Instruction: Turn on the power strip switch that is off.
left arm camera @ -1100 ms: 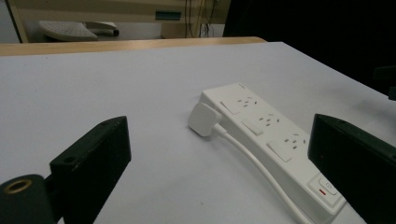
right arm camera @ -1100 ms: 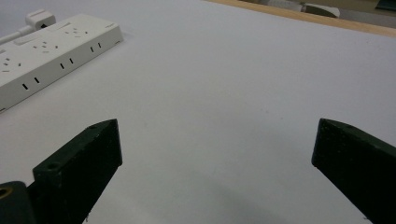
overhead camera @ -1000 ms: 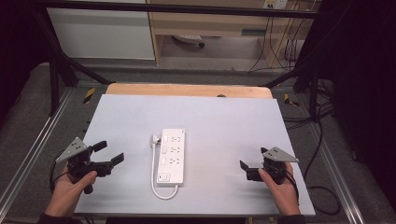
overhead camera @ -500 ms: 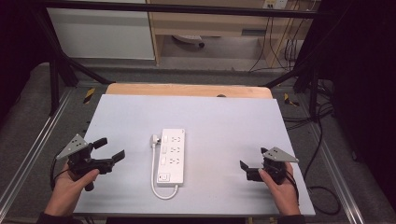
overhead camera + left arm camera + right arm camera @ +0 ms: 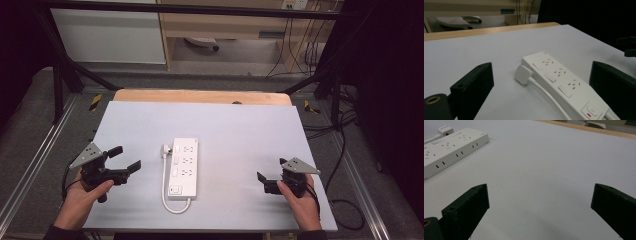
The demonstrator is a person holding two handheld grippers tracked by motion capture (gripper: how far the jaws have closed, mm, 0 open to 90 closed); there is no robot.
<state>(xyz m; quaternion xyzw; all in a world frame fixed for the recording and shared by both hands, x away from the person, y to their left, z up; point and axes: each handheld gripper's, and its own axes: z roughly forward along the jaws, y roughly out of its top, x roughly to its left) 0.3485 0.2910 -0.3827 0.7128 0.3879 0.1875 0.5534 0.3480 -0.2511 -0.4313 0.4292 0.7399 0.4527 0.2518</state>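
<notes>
White power strip (image 5: 183, 167) lies flat near the middle of the grey table top (image 5: 235, 130), its long axis running from 12 to 6 o'clock in the high view. It carries three sockets in a row, each with a rocker switch beside it, and a master switch with a red mark at the 6 o'clock end. From that end its white cable (image 5: 166, 192) curls out toward 7 o'clock and runs up along the strip's 9 o'clock side to the white plug (image 5: 165, 150), which lies on the table just beside the strip's far end.

At about 8 o'clock from the strip, the left gripper (image 5: 126, 159) is held in the person's left hand (image 5: 80, 202) above the table's near left edge, pointing toward the strip. Its jaws are spread wide and hold nothing; in the left gripper view they frame the plug (image 5: 523, 74) and the strip (image 5: 564, 87), with clear table between them and the jaws.

At about 4 o'clock from the strip, well apart from it, the right gripper (image 5: 267, 180) sits in the person's right hand (image 5: 302, 205) near the table's near right corner. Its jaws are likewise parted and empty. In the right gripper view bare table lies between them, and the strip (image 5: 451, 147) appears off at 10 o'clock.
</notes>
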